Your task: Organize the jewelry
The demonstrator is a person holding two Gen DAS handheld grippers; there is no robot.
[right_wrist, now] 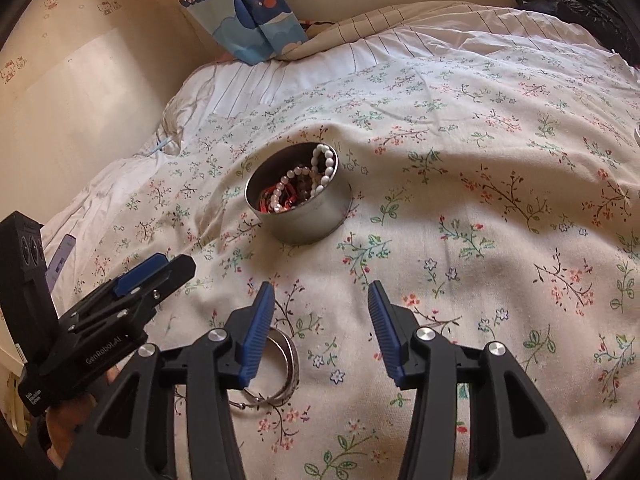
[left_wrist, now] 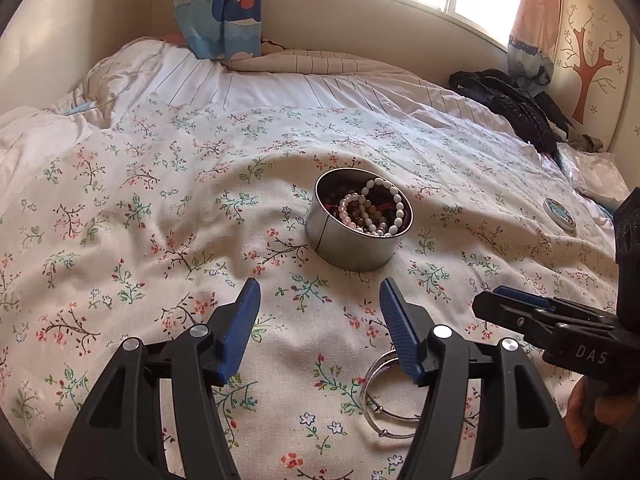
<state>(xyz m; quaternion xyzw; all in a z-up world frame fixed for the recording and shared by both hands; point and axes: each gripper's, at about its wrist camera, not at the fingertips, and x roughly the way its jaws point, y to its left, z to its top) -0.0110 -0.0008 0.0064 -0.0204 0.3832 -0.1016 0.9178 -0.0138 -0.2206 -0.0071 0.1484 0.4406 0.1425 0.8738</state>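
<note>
Floral bedspread [left_wrist: 120, 208] as work surface, two grippers, left gripper [left_wrist: 318, 294] and right gripper [right_wrist: 322, 294] both spread with nothing between, two silver bangles [left_wrist: 384, 404] flat beside their fingers, one tin [left_wrist: 352, 246] of beaded bracelets [left_wrist: 384, 208] beyond, one round lid [left_wrist: 560, 210] farther right.

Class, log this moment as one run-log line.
left gripper: open | right gripper: open | silver bangles: on bedspread | tin: holds beaded bracelets

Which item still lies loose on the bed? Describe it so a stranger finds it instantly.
On the floral bedspread, look nearer than the round metal tin of beads. The silver bangles lie flat on the cloth: bare metal hoops, not beaded strands.
</note>
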